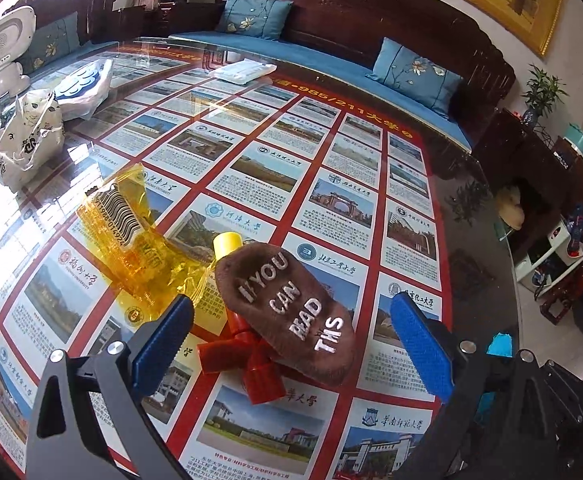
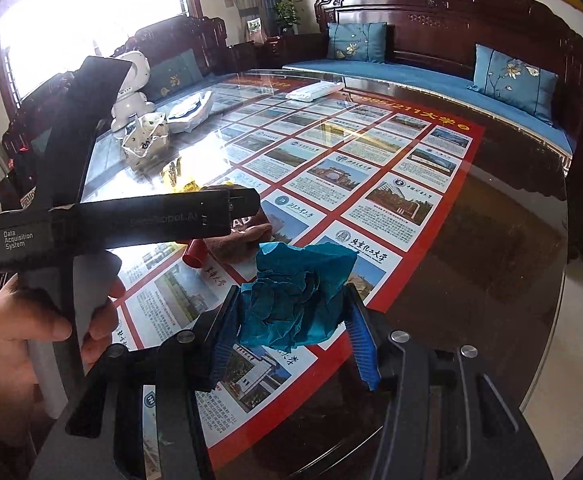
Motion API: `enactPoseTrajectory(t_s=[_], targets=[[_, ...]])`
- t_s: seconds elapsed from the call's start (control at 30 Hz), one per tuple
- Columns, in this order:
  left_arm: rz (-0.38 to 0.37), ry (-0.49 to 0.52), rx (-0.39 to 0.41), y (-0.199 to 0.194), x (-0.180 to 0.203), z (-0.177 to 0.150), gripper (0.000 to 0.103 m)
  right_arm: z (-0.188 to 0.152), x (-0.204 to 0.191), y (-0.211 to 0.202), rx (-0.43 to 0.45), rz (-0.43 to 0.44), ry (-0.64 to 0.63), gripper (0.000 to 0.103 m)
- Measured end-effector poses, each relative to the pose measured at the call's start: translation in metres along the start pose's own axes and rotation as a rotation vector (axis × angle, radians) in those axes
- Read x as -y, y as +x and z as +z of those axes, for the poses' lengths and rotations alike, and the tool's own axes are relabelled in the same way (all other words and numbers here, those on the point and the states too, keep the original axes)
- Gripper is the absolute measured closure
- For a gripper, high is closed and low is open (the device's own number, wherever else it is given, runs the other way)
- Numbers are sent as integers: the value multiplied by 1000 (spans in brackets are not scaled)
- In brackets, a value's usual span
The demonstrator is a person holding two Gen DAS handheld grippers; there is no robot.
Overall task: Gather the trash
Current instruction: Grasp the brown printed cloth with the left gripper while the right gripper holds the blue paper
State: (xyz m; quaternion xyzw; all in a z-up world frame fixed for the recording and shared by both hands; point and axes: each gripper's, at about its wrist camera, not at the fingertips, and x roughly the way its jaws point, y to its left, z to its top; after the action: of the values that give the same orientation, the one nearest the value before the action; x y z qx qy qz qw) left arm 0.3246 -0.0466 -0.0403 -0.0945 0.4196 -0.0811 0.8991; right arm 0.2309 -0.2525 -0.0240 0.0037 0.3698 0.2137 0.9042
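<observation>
My left gripper (image 1: 291,320) stands open low over the glass table, its blue pads on either side of a brown sock (image 1: 291,308) printed with white words. The sock lies over a red plastic piece (image 1: 247,364). A crushed yellow bottle (image 1: 131,232) with a yellow cap lies just beyond the left pad. My right gripper (image 2: 291,316) is shut on a crumpled blue paper ball (image 2: 295,296), held above the table's near edge. In the right wrist view the black body of the left gripper (image 2: 131,220), held by a hand (image 2: 19,336), hides most of the sock (image 2: 247,236).
A clear bag with a patterned item (image 1: 27,140), a white plastic bag (image 1: 83,84) and a white robot figure (image 1: 3,48) sit at the far left. A white packet (image 1: 243,70) lies at the table's far edge. A dark wooden sofa with blue cushions (image 1: 415,72) runs behind.
</observation>
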Motion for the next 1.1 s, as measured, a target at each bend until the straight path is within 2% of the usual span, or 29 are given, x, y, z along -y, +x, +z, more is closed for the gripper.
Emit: enactPoseTrajectory(t_s=[0.23,0.37,0.53,0.57,0.67,0.87,1.1], targets=[[10,36,-14,6,6,1,22,-4,5,1,-5,28,6,53],[26,60,-26,10,7,-3,43,-4,6,0,-1,33,11,53],[6,65,-49,16,4,-5,61,-6,8,1,-4,38,16,53],[7,72,-50,16,4,-6,70,-6,8,1,-4,37,17,53],[-25,85,-59,16,6,-7,80,-6,10,4,-10,38,26,53],[-49,104,-54,14,9,-10,81,-7,9,4,-8,44,28,53],[-60,113,2,-4,10,-5,81,-7,10,1,1,42,35,53]])
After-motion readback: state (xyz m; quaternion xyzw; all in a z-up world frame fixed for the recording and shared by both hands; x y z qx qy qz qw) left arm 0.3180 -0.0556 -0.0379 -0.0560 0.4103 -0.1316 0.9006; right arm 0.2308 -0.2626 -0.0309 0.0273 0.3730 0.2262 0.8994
